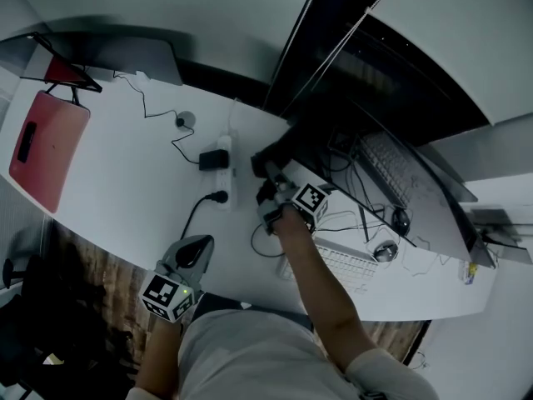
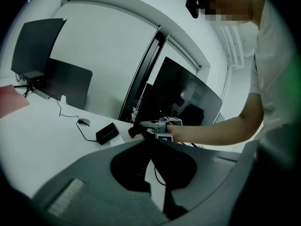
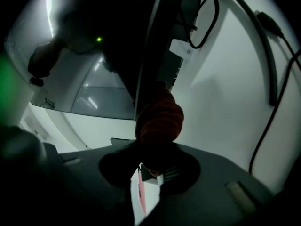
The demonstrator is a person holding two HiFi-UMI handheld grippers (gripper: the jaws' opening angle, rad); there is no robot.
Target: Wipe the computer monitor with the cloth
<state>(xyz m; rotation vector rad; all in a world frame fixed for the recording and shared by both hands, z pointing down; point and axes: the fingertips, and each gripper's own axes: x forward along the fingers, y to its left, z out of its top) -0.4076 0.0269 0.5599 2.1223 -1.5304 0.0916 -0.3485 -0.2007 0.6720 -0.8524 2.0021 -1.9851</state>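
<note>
2 grippers show above a long white desk (image 1: pixel 125 182), whose near edge curves over a strip of wood-patterned floor (image 1: pixel 92 277). Nearest, at the left, the left gripper (image 1: pixel 198 244) hovers over the desk's near edge. Its jaws are drawn together with only a thin slit between them and nothing held. To its right a white keyboard (image 1: pixel 337 261) lies close to the edge among thin cables.

Farther in, a white power strip (image 1: pixel 223 173) lies mid-desk, with a black adapter (image 1: pixel 209 159) at its far end and a black plug at its near end. A thin cord runs from there to a small round puck (image 1: pixel 184 121) farther off. Well to the left a flat red case (image 1: pixel 46 148) rests on the desk.

Just right of the power strip the right gripper (image 1: pixel 268 173), at the end of a bare forearm (image 1: pixel 321 282), is clamped on the cloth (image 3: pixel 160 119), a bunched reddish-brown wad. The cloth presses against the dark edge of the monitor (image 2: pixel 188 91), at its lower left end. The screen is dark and glossy and mirrors the keyboard and the room.

Beyond it stands a plain white wall (image 2: pixel 113 46), split by 1 dark upright strip (image 2: pixel 148 74). At the desk's far left stand 2 more dark panels (image 2: pixel 35 46).
</note>
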